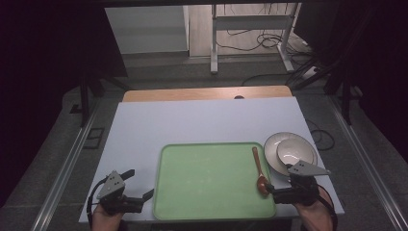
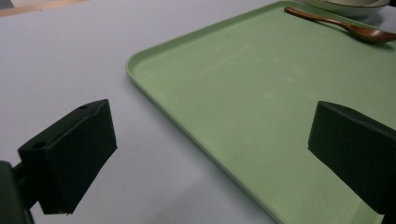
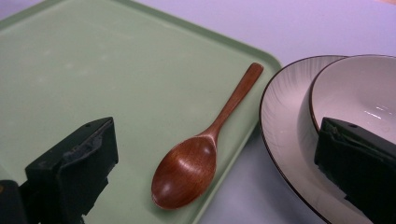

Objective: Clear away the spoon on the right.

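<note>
Right gripper (image 1: 275,191) at the lower right of the high view, jaws spread wide apart and clamped on nothing; in the right gripper view, one jaw low at the left over the green tray (image 3: 70,60), the other low at the right in front of the white bowl (image 3: 359,93), with the wooden spoon (image 3: 201,149) lying free in the gap between them. Left gripper (image 1: 139,185) at the lower left of the high view, also wide open and empty, hovering just off the tray's (image 1: 211,180) left edge over the pale table (image 1: 192,120). Spoon (image 1: 260,171) of dark reddish-brown wood, resting on the tray along its right edge, bowl end toward the bottom of the frame, handle pointing up toward the far side. Bowl (image 1: 294,151) sitting in a white dark-rimmed plate (image 1: 274,144) just right of the tray.
</note>
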The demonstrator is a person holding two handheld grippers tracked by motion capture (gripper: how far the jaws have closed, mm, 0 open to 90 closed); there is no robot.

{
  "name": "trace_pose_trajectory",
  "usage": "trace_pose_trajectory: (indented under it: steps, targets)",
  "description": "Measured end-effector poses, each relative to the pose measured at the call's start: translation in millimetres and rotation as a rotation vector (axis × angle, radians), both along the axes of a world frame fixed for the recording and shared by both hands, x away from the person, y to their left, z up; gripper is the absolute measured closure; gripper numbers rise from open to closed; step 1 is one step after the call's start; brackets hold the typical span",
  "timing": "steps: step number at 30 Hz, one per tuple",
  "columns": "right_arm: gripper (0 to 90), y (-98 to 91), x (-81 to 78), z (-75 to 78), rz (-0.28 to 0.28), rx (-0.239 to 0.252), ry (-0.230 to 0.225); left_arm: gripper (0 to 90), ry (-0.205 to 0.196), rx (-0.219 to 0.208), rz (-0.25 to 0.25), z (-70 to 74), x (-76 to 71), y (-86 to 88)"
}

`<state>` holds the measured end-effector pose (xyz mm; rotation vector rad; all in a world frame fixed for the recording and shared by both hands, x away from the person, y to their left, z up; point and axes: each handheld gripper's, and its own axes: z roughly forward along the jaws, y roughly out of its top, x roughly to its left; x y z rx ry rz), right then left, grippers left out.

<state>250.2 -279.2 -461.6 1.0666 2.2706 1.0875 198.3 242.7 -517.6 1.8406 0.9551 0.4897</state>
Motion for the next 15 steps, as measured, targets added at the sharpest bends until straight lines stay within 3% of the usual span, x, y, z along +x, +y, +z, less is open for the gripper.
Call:
trace_pose_trajectory:
  steps: [15]
  targets:
    - [0.0, -11.1, -7.7, 0.0, -0.024, -0.002, -0.010, 0.4, -0.001, -0.001, 0.001, -0.1, 0.1, 0.3]
